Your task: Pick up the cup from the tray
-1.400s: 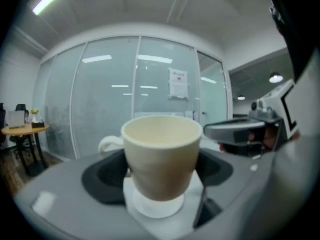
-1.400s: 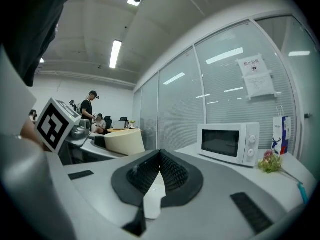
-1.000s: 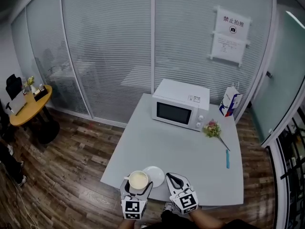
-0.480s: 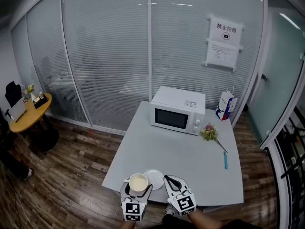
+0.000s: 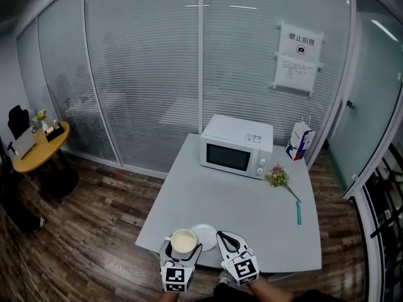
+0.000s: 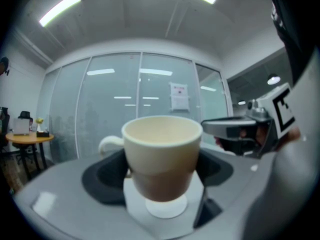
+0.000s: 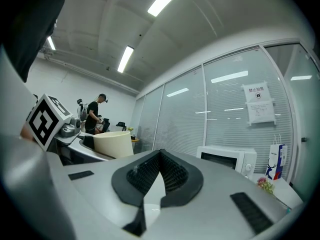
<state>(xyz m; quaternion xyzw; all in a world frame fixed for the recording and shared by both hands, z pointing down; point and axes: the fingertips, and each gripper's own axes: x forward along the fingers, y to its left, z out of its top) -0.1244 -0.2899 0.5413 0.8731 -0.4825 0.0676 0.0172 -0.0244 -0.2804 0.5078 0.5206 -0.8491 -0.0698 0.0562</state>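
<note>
Cup (image 6: 162,151) gripped, just left of the plate (image 5: 207,235)

My left gripper (image 5: 182,250) clamps the cup by its sides at the table's (image 5: 242,200) near edge. My right gripper (image 7: 159,171) is pinched together, empty. I'd lift straight up and level, with a firm grip.

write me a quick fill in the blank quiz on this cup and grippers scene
1. The left gripper clamps the cream ceramic cup, while the right gripper holds ____.
2. The door of the white microwave oven is ____.
3. In the head view, the small round white plate lies on the grey table just ____ of the cup.
Missing words: nothing; closed; right.
</note>
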